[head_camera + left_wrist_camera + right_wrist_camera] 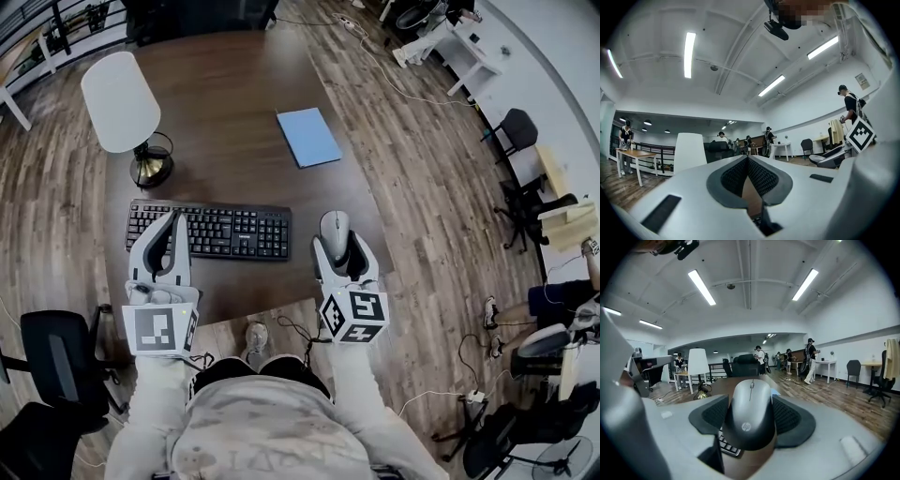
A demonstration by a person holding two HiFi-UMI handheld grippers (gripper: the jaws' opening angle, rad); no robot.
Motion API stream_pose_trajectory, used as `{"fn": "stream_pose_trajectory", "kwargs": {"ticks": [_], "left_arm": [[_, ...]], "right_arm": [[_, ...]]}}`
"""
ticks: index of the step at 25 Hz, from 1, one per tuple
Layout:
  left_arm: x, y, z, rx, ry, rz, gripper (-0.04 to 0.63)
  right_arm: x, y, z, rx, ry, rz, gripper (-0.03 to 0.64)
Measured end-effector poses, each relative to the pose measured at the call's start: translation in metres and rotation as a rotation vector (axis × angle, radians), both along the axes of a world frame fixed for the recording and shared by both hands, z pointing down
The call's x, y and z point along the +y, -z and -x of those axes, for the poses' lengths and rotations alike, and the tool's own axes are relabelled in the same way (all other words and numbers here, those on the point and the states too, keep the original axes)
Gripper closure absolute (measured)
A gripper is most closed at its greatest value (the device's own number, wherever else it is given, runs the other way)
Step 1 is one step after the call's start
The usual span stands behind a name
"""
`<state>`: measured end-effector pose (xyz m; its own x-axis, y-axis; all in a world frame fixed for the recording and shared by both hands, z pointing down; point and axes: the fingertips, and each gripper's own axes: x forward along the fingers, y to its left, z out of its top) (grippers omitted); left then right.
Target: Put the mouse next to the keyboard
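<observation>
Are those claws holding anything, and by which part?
The right gripper clamps the mouse by its two sides, near the rear. The left gripper is shut, holding nothing.

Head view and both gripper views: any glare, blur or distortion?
Head view: soft, even light; floorboards bow toward the edges. Left gripper view: black corners, ceiling strip lights blown out to white. Right gripper view: mouse sharp between the jaws, logo legible, room lines strongly curved.

From the keyboard, bare table lay open at twelve o'clock; a lamp blocked eleven o'clock, a blue notebook one o'clock, the mouse three o'clock.
</observation>
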<state>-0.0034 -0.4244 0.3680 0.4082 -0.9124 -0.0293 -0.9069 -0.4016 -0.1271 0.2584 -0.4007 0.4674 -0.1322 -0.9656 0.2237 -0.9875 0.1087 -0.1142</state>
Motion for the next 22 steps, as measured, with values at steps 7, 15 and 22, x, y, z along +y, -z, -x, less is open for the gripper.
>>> {"fn": "stream_pose_trajectory", "kwargs": {"ticks": [7,15,22], "left_arm": [[-0.014,-0.012,-0.007,-0.020,0.031,0.028,0.591],[-0.020,-0.027,-0.009,-0.048,0.071,0.068,0.592],[-0.028,-0.036,-0.005,-0.065,0.101,0.082,0.591]], "right_arm": [[-0.022,-0.048,-0.011,0.007,0.022,0.107,0.314],[-0.042,-0.102,-0.021,0.010,0.040,0.230,0.314],[-0.060,-0.146,-0.022,0.019,0.048,0.333,0.314]]}}
